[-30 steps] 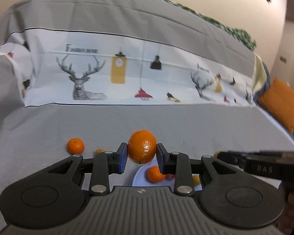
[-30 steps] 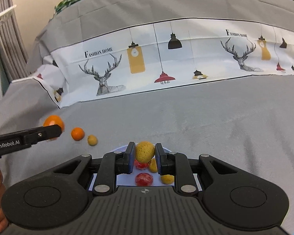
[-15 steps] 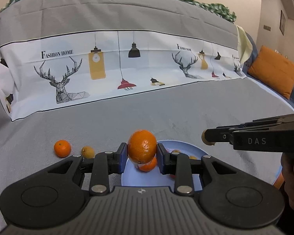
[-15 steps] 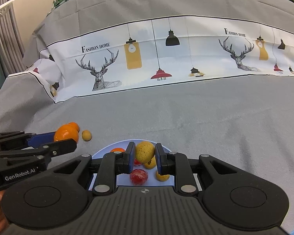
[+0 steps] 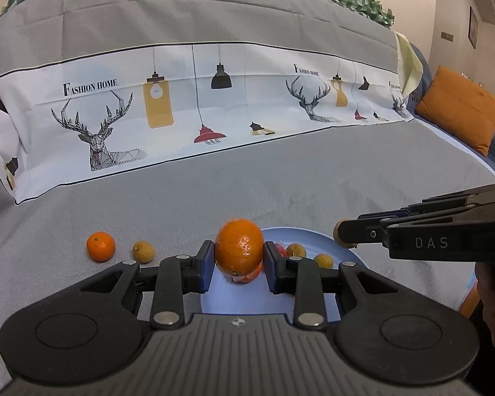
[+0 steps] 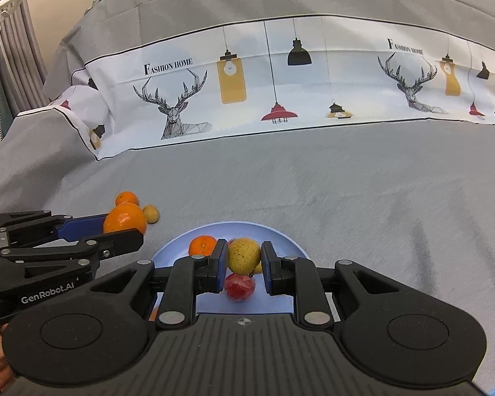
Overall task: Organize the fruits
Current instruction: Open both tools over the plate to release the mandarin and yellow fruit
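My left gripper [image 5: 239, 260] is shut on a large orange [image 5: 239, 246] and holds it over the near left part of a light blue plate [image 5: 247, 300]. It also shows in the right wrist view [image 6: 123, 231] with the orange [image 6: 125, 219]. My right gripper [image 6: 245, 264] is shut on a yellow-brown fruit [image 6: 244, 254] above the plate [image 6: 290, 241]; it shows in the left wrist view [image 5: 345, 236]. On the plate lie a small orange [image 6: 202, 245], a red fruit [image 6: 239, 287] and small yellow fruits [image 5: 323, 260].
A small mandarin [image 5: 100, 246] and a small yellow fruit [image 5: 143, 251] lie on the grey cover left of the plate. A printed white band [image 5: 214, 105] runs along the sofa back. An orange cushion [image 5: 458, 109] sits at the far right.
The left gripper has swung right with the orange, from beside the plate to over its left part. The right gripper holds its fruit over the plate, slightly shifted.
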Demonstrator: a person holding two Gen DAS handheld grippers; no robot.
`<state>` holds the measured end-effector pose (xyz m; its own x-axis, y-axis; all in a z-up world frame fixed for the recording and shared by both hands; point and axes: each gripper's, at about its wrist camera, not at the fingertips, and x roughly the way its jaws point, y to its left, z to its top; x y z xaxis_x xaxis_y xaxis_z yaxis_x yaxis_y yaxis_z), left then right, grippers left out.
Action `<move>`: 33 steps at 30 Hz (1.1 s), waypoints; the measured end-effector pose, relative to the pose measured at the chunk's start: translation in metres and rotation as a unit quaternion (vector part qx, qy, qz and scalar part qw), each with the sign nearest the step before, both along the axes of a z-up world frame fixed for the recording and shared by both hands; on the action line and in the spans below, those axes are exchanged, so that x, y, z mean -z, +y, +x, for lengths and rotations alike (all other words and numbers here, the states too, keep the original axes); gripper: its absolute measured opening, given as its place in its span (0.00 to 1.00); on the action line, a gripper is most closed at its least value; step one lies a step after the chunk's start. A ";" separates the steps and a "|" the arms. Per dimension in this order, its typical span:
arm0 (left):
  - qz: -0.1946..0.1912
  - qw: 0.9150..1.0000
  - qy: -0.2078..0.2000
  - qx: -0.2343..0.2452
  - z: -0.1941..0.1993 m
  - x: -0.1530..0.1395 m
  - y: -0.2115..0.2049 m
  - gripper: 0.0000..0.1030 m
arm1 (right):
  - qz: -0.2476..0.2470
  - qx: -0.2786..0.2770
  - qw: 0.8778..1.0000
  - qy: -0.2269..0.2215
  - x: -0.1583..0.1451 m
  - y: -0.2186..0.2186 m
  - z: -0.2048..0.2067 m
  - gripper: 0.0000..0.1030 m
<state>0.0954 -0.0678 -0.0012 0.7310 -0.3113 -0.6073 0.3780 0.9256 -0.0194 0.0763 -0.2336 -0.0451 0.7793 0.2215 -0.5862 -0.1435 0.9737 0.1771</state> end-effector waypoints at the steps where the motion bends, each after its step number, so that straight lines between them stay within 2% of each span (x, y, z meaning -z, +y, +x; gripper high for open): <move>1: 0.001 1.000 0.000 0.001 0.001 0.000 -0.001 0.34 | 0.000 -0.002 1.000 0.002 0.000 0.000 0.000 0.22; 33: 0.020 1.000 0.011 -0.001 0.002 0.009 -0.005 0.34 | -0.016 -0.025 0.999 0.030 0.005 0.008 0.005 0.22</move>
<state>0.0973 -0.0729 -0.0106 0.7179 -0.2853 -0.6350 0.3768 0.9262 0.0099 0.0816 -0.2252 -0.0503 0.7308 0.2399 -0.6391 -0.1820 0.9708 0.1563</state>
